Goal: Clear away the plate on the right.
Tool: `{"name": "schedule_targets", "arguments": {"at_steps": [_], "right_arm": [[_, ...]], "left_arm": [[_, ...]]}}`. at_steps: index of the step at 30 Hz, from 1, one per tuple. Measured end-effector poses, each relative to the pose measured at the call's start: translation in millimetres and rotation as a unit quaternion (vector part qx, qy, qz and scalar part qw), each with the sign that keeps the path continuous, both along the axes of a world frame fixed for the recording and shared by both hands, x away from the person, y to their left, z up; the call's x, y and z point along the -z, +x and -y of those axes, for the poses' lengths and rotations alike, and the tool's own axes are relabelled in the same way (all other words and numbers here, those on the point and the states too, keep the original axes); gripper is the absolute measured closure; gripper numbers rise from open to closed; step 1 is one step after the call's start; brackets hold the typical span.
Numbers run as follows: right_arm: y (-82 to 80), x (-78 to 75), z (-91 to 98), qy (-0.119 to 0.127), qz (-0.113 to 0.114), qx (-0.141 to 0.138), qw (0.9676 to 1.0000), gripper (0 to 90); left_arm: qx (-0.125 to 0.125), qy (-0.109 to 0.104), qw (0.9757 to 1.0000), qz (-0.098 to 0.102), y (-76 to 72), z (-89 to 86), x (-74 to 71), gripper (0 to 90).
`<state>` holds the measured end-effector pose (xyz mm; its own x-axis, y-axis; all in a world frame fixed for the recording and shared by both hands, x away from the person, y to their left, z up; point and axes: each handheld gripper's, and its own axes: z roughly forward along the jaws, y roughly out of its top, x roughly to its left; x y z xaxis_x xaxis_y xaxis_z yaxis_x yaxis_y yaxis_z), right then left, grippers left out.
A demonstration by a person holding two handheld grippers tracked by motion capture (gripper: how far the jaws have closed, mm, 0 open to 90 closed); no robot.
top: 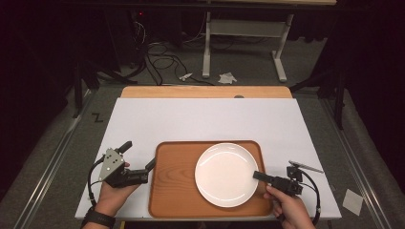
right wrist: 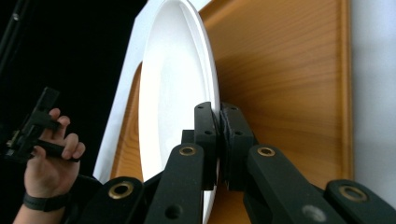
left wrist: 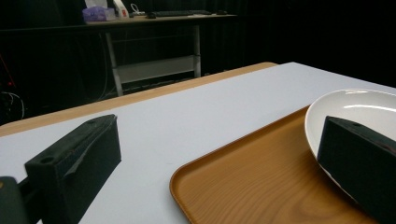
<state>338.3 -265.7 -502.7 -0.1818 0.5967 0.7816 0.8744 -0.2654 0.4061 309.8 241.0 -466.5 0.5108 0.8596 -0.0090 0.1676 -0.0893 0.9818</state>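
The white plate (top: 226,174) is sat face up on the right half of the wooden tray (top: 172,186); round, so no long axis really. Its right rim is pinched by the right gripper (right wrist: 219,140), reaching in from the right. The left gripper (top: 143,169) is held wide apart at the tray's left edge, hand low, pointed right.

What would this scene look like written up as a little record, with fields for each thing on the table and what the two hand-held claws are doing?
surface: white table top
tray: wooden tray lying flat near the person's edge
plate: white plate, empty, on the right part of the tray
right gripper: right gripper shut on the plate's right rim, jaws pinching the edge
left gripper: left gripper open, jaws either side of the tray's left rim, holding nothing
hands: one holds each gripper
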Motion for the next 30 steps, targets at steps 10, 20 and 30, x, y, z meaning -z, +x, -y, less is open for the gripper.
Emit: {"name": "schedule_targets", "arguments": {"at_steps": [10,20,30], "right_arm": [[2.3,1.3,-1.1,-0.02,-0.004,0.011,0.9997,88.5],[3.1,2.8,-2.4,-0.045,-0.007,0.016,0.9988,85.3],[7.1,5.3,-5.0,-0.059,-0.008,0.011,0.9982,76.8]], "left_arm": [[0.002,-0.004,1.0,-0.001,0.4,-0.1,0.1,0.0],[0.002,-0.003,1.0,-0.002,0.3,-0.5,0.1,0.0],[-0.001,0.004,1.0,-0.008,1.0,-1.6,1.2,0.0]]}}
